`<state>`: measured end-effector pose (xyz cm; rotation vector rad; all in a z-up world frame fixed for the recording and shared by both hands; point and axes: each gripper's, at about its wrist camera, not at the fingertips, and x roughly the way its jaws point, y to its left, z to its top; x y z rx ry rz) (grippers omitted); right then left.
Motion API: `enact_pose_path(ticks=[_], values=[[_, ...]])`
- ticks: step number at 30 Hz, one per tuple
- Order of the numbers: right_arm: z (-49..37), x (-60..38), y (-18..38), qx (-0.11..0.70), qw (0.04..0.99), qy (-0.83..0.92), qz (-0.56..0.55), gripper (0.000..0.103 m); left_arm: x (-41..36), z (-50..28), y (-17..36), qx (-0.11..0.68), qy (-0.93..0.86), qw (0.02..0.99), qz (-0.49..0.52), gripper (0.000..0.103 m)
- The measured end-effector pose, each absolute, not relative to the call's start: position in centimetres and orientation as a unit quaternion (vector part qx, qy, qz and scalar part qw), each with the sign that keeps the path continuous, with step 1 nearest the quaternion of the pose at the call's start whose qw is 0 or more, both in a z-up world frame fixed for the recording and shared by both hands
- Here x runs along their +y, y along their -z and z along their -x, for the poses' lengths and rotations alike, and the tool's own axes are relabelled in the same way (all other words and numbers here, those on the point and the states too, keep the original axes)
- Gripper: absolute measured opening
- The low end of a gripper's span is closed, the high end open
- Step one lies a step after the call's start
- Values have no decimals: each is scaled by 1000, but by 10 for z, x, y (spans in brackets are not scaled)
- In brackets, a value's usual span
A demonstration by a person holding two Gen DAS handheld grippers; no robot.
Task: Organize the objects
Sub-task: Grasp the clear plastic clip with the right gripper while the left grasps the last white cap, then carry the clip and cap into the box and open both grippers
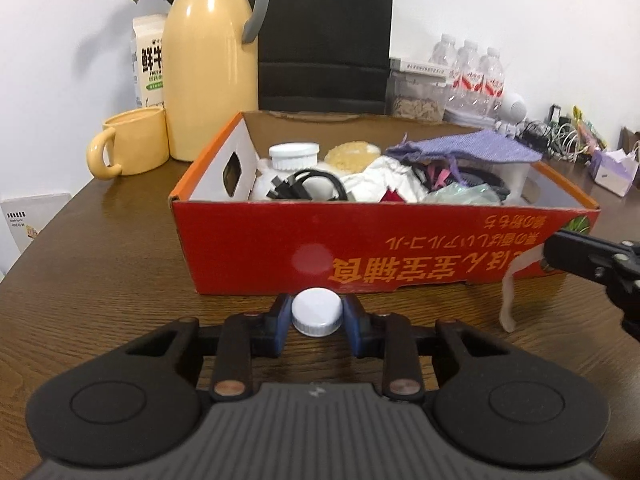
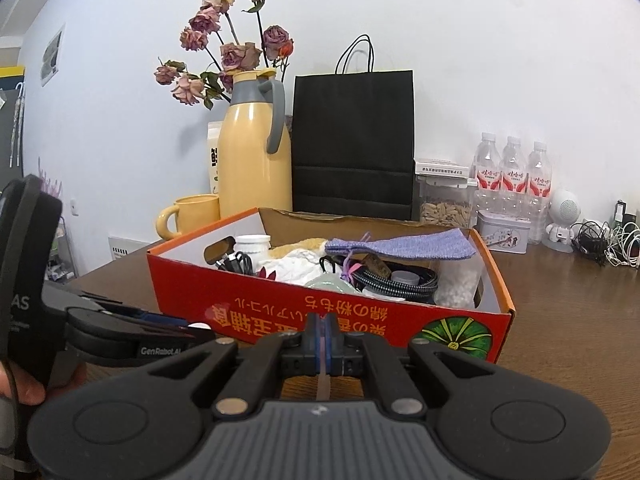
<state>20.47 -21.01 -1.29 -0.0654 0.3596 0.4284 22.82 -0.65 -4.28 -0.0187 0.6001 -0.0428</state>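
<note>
A white ribbed bottle cap (image 1: 317,314) rests on the brown table just in front of the red cardboard box (image 1: 256,248), and my left gripper (image 1: 317,305) is shut on it, a blue pad pressing each side. The box (image 2: 248,300) is full of things: a white jar (image 1: 294,156), black cables (image 1: 308,188), white cloth, a purple knitted pouch (image 1: 476,146). My right gripper (image 2: 325,330) is shut on a thin pale strip (image 2: 323,386). In the left wrist view that strip (image 1: 509,300) hangs down from the right gripper (image 1: 554,248) by the box's right front corner.
Behind the box stand a yellow mug (image 1: 132,140), a yellow thermos (image 1: 212,76), a milk carton (image 1: 148,60), a black paper bag (image 1: 324,40), dried roses (image 2: 228,52), a seed jar (image 1: 416,96) and water bottles (image 1: 472,72). Tangled cables (image 2: 612,244) lie far right.
</note>
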Motion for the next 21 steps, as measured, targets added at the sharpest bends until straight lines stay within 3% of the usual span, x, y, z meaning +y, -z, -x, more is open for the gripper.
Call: enact_pose_path(ticks=[9,21], values=[[-204,-211,-2,148,964,-219,29,1,-18,-206,2,215,47,975,13,29],[-261,-197,-42,116,971,-205,38,2,-25,-269,-36,179,28,983,16,29]])
